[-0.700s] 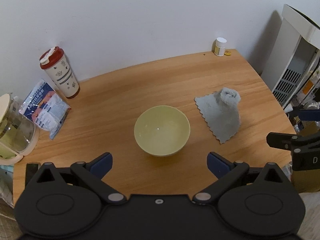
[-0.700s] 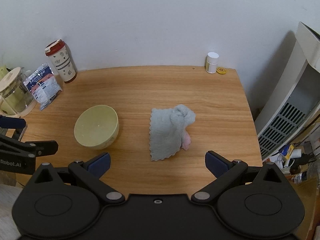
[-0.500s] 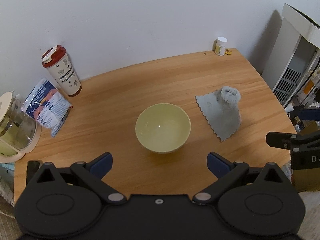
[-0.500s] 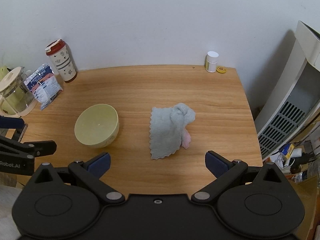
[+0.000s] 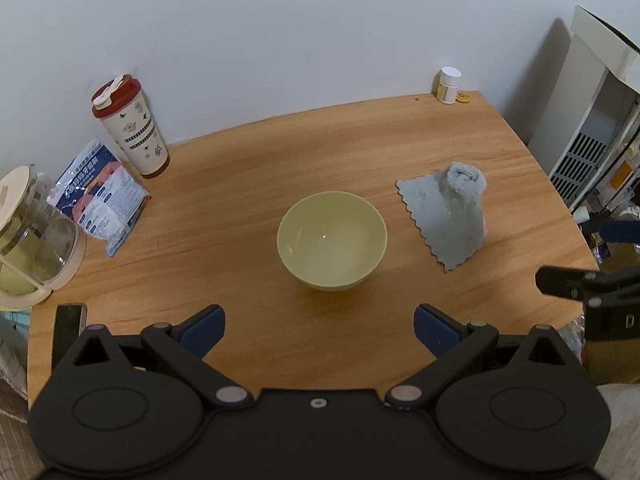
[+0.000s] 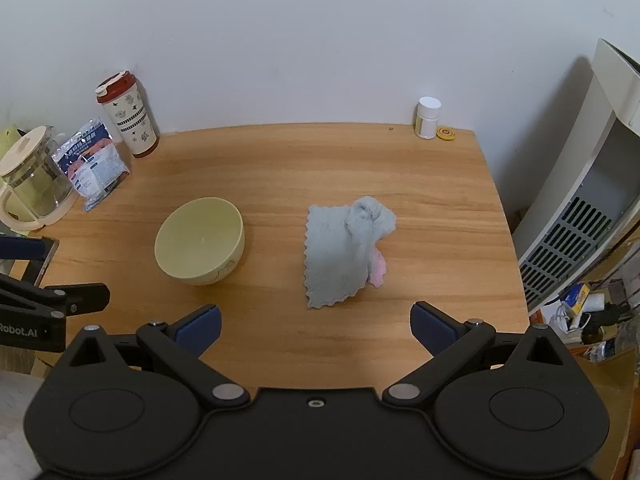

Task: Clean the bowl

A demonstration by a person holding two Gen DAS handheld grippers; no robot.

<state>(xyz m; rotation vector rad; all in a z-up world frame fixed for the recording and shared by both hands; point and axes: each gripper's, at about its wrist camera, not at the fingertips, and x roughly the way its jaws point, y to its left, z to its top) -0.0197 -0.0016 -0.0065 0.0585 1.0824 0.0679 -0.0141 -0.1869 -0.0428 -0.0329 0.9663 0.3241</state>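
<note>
On wooden table (image 6: 400,168) by white wall (image 6: 320,40), bowl (image 5: 332,236), cloth (image 6: 344,252), both tools wide open, empty

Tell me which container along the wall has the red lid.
The tall patterned tumbler at the back left. The small pill bottle at the back right has a white cap, and the glass pitcher has a cream lid.

Left gripper (image 5: 319,330): black body, blue pads, jaws spread wide, nothing between them, angled steeply downward. Right gripper (image 6: 316,328): same build, blue pads, jaws spread wide, empty, tilted downward. Each gripper's finger shows at the edge of the other's view.
</note>
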